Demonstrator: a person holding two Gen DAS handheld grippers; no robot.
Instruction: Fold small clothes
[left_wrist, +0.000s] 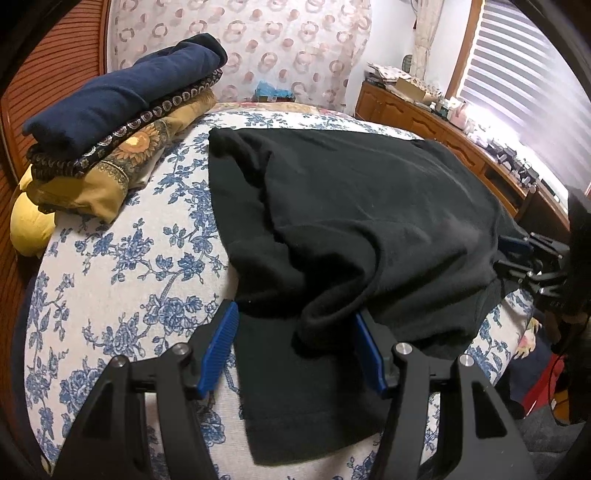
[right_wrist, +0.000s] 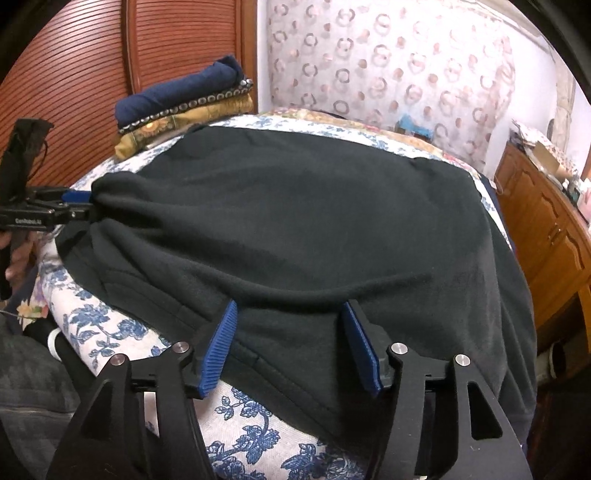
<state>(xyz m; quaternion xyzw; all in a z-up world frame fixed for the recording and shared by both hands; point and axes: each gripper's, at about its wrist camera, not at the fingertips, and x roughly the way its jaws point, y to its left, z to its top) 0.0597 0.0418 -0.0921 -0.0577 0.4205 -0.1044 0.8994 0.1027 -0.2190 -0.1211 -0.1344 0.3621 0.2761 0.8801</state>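
Blue-flowered bedspread (left_wrist: 122, 266) carries a black garment (left_wrist: 351, 206), soft and limp, likely light; I'd take it at a thick hem corner, with my left gripper (left_wrist: 295, 350) and right gripper (right_wrist: 290, 345) both wide, pressing nothing.

A blue-flowered white bedcover (left_wrist: 122, 258) spreads across the bed, a yellow cushion (left_wrist: 27, 229) at its edge beside the slatted wooden panel (right_wrist: 74, 62). A curtain printed with pink rings (left_wrist: 258, 48) hangs behind — to its right stand a cluttered wooden dresser (left_wrist: 424, 114) and striped window blinds (left_wrist: 524, 70).
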